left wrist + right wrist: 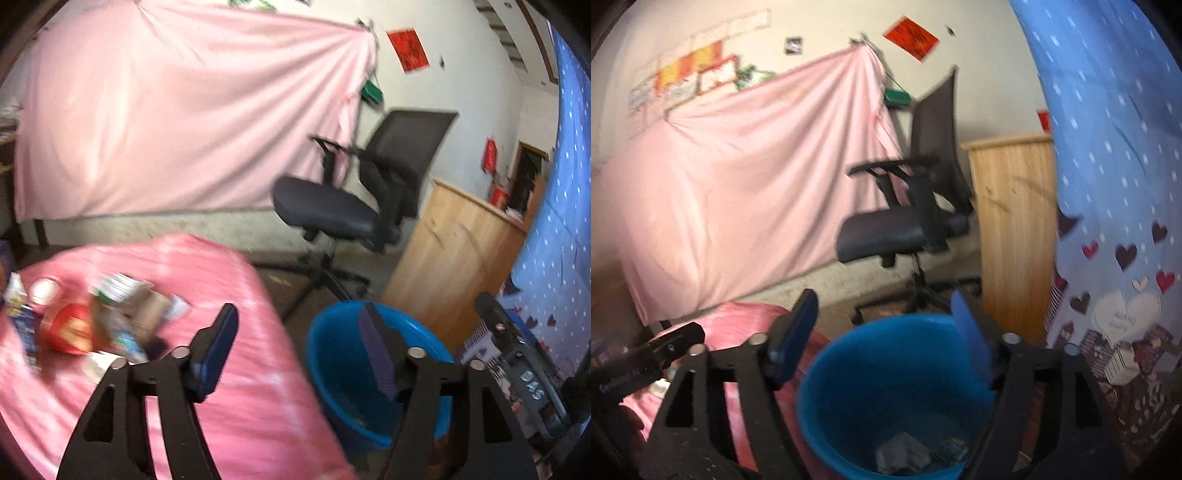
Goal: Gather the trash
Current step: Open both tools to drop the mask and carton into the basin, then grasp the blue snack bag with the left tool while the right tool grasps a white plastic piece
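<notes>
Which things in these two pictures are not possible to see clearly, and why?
- Trash pile on the pink table, left wrist view: motion blur; single items unreadable.
- Scraps inside the blue bucket, right wrist view: dim, blurred, cut by the bottom edge.
- Bucket bottom, left wrist view: hidden behind a left gripper finger.

The trash pile (pixel 92 321) at nine o'clock on the bench (pixel 229 406) is motion-blurred; its labels cannot be read. A finger (pixel 376 354) hides part of the bin (pixel 332 362). Crumpled scraps (pixel 905 456) in the bin's bottom are too blurred to identify, cut by the lower edge.
</notes>
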A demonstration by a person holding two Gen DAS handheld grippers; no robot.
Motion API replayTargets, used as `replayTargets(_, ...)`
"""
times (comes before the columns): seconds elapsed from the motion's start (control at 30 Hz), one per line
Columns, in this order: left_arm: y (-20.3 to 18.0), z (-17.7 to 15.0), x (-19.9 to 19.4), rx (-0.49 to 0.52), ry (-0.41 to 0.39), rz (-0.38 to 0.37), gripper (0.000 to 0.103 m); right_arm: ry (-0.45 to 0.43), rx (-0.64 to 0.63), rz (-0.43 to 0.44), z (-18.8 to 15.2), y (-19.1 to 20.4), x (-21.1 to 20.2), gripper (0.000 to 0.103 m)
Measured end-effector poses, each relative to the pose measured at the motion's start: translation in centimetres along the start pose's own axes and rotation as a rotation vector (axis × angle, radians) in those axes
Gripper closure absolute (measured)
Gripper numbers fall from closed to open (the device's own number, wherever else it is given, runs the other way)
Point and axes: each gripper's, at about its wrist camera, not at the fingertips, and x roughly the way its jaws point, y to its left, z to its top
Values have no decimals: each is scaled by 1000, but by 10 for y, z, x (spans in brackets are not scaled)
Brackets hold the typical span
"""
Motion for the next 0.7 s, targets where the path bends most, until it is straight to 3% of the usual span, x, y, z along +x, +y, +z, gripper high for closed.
replayTargets(0.03,6,1,-7,-3,-20,16,25,-22,-7,20,2,7,-4,0)
replayTargets(0.17,35,-2,-48,-9,-146,74,12,-106,-22,134,8,35,-22,0)
replayTargets(0.2,41,-3,-59,-5,-180,101,3,-122,-26,157,9,44,-25,0)
replayTargets(0.3,61,-7,-91,6,-270,180,1,-154,-46,207,11,67,-33,0)
replayTargets(0.7,131,-28,-160,23,-385,395,1,-300,-216,407,-5,171,-69,0)
